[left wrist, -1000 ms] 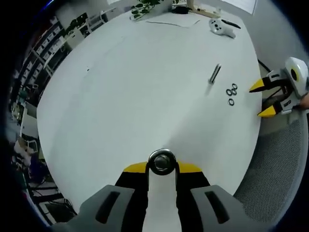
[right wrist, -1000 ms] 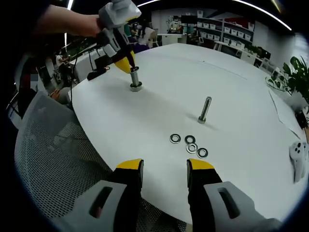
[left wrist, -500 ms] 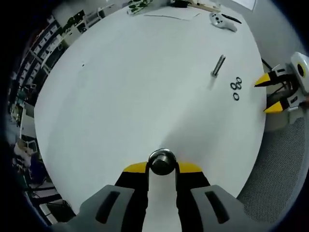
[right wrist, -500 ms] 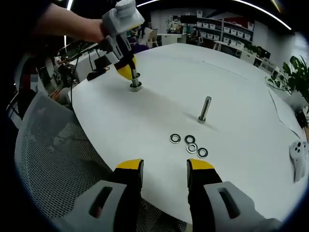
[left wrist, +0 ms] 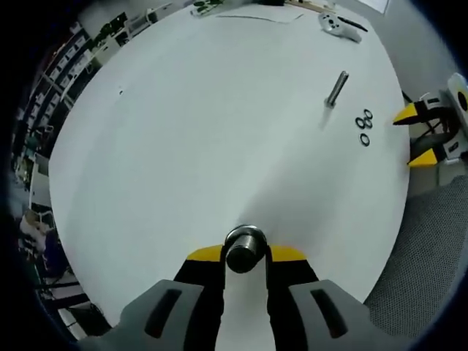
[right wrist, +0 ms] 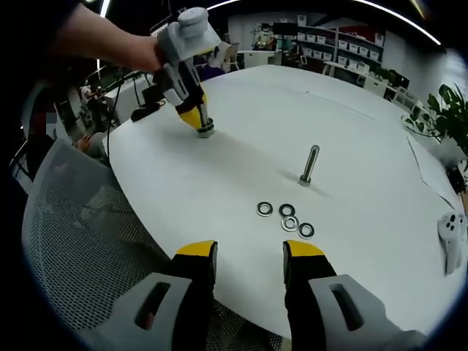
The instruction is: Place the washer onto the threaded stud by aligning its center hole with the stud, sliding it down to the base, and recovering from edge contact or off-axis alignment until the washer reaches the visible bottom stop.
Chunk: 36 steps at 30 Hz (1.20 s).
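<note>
**Claws split: left on one stud, right idle short of the washers**

Left claw [left wrist: 245, 252] was closed narrow around a short upright stud [left wrist: 244, 248] near the table edge; the right gripper view showed the same claw [right wrist: 196, 118] angled down onto that stud [right wrist: 205, 129], a person's forearm behind it. Right claw [right wrist: 248, 252] stood wide with nothing between its jaws, hovering off the table edge, short of the washers.

Table [right wrist: 351, 146]: white, round, mostly bare. A second, taller stud [right wrist: 310, 165] stood upright mid-table, nothing on it. Four washers [right wrist: 287, 219] lay flat in a loose cluster near its foot, toward the right claw, some touching. No washer was on either stud that I could see.

Risks, as judged:
- Which stud is the target is unclear. If the left claw lets go carelessly or pulls sideways, the short stud could tip or skid.
- The tall stud appeared to stand free; an off-axis washer catching its top could knock it over.
- Washers are thin and flat on a smooth top: the jaws may slide off one, push it away, or lift two together.
- A tilted washer could hang on the threads short of the base.
</note>
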{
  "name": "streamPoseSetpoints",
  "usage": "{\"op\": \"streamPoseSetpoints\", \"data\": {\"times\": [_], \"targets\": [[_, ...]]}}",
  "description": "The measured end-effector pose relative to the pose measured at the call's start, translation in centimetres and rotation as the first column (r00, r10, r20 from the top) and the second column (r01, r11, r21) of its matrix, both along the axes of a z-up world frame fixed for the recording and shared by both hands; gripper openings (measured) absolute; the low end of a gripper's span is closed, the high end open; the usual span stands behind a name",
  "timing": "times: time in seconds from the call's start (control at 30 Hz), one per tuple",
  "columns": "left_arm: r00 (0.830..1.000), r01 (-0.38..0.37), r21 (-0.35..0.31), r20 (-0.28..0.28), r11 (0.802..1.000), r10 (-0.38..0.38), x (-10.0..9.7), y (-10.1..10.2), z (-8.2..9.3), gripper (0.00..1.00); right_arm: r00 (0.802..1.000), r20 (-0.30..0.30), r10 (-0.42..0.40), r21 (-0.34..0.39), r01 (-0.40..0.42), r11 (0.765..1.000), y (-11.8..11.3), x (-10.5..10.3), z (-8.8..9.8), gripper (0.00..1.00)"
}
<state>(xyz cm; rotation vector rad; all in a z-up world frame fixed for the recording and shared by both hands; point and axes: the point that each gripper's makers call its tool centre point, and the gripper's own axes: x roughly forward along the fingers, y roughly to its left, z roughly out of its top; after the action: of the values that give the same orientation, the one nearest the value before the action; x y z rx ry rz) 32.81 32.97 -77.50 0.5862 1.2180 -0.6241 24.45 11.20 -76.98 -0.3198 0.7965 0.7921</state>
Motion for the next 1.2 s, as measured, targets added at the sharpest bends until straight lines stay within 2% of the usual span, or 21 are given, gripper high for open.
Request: {"op": "streamPoseSetpoints", "data": {"times": [0.27, 0.6, 0.77, 0.87, 1.2], "targets": [[1.0, 0.003, -0.001, -0.002, 1.0, -0.003, -0.2, 0.2, -0.9, 0.19, 1.0, -0.001, 0.001, -0.001, -0.001, 1.0, 0.0, 0.0, 0.0, 0.39], [0.999, -0.033, -0.033, -0.001, 0.999, 0.033, -0.2, 0.2, -0.8, 0.2, 1.0, -0.004, 0.004, 0.001, -0.004, 1.0, 0.1, -0.1, -0.1, 0.39], [0.998, -0.052, -0.044, 0.023, 0.998, 0.053, -0.1, 0.4, -0.5, 0.23, 1.0, -0.006, 0.011, 0.002, -0.011, 1.0, 0.2, -0.2, -0.1, 0.39], [0.995, -0.09, -0.066, 0.042, 0.994, 0.092, -0.2, 0.4, 0.0, 0.24, 1.0, -0.007, 0.017, 0.003, -0.017, 1.0, 0.3, -0.3, -0.1, 0.39], [0.978, -0.169, -0.122, 0.105, 0.978, 0.182, -2.2, 0.7, 1.4, 0.26, 1.0, -0.007, 0.024, 0.008, -0.024, 1.0, 0.5, -0.4, -0.1, 0.39]]}}
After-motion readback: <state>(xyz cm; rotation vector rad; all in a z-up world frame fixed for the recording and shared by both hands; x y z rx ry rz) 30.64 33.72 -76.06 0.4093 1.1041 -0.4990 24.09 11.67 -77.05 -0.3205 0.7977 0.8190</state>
